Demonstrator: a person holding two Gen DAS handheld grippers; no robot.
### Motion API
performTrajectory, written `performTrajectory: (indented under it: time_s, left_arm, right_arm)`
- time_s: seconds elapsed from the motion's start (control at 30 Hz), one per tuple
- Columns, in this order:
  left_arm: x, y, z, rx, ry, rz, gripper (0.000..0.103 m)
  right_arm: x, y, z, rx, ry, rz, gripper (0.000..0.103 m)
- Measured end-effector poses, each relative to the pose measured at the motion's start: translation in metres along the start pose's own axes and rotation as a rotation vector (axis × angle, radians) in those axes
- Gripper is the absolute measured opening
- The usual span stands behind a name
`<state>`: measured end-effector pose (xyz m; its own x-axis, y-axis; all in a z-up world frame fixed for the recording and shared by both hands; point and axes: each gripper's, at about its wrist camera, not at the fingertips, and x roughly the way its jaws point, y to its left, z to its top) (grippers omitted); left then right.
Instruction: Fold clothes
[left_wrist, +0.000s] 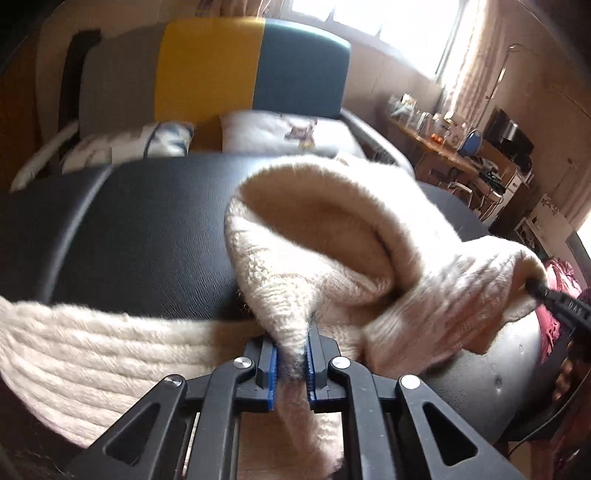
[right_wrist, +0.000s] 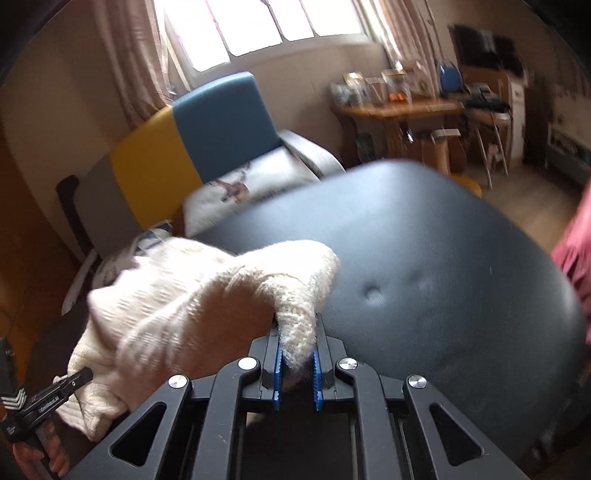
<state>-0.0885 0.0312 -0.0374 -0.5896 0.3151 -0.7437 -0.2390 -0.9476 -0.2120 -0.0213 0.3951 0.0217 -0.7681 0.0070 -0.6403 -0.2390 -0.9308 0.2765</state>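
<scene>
A cream knitted sweater (left_wrist: 332, 254) hangs lifted over a black padded surface (left_wrist: 147, 236). My left gripper (left_wrist: 291, 354) is shut on a bunched edge of it between the blue pads. A ribbed part of the knit lies at the lower left. In the right wrist view the sweater (right_wrist: 207, 295) stretches to the left, and my right gripper (right_wrist: 297, 354) is shut on another bunched edge. The right gripper's tip (left_wrist: 543, 291) shows at the far right of the left wrist view, buried in the knit. The left gripper (right_wrist: 70, 380) appears at the lower left of the right wrist view.
A couch (left_wrist: 229, 70) with grey, yellow and teal back panels stands behind, with white cushions (left_wrist: 284, 133) on it. A wooden table (right_wrist: 399, 107) crowded with small items is at the right under a bright window. A dark pink cloth (right_wrist: 576, 258) lies at the surface's right edge.
</scene>
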Motion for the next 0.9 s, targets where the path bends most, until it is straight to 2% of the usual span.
performTrajectory:
  time_s: [0.27,0.43,0.57,0.67,0.77,0.9]
  left_arm:
    - [-0.055,0.028,0.022,-0.018,-0.129,-0.027,0.010]
    - [-0.098,0.046,0.036,-0.023,-0.199,-0.043,0.010]
    - [-0.130,0.057,0.053,0.003,-0.245,-0.030,0.010]
    - [-0.132,0.064,0.068,0.026,-0.243,0.024,0.010]
    - [-0.099,0.070,0.077,0.036,-0.199,0.110,0.011]
    - [-0.041,0.073,0.084,0.051,-0.120,0.201,0.011]
  right_arm:
    - [-0.052,0.047,0.016,-0.110,-0.145,0.051,0.013]
    - [-0.079,0.060,0.025,-0.115,-0.212,0.095,0.013]
    - [-0.093,0.067,0.039,-0.116,-0.264,0.120,0.013]
    - [-0.075,0.068,0.050,-0.120,-0.257,0.089,0.013]
    - [-0.031,0.065,0.057,-0.117,-0.192,0.037,0.013]
    - [0.046,0.054,0.056,-0.115,-0.063,-0.067,0.013]
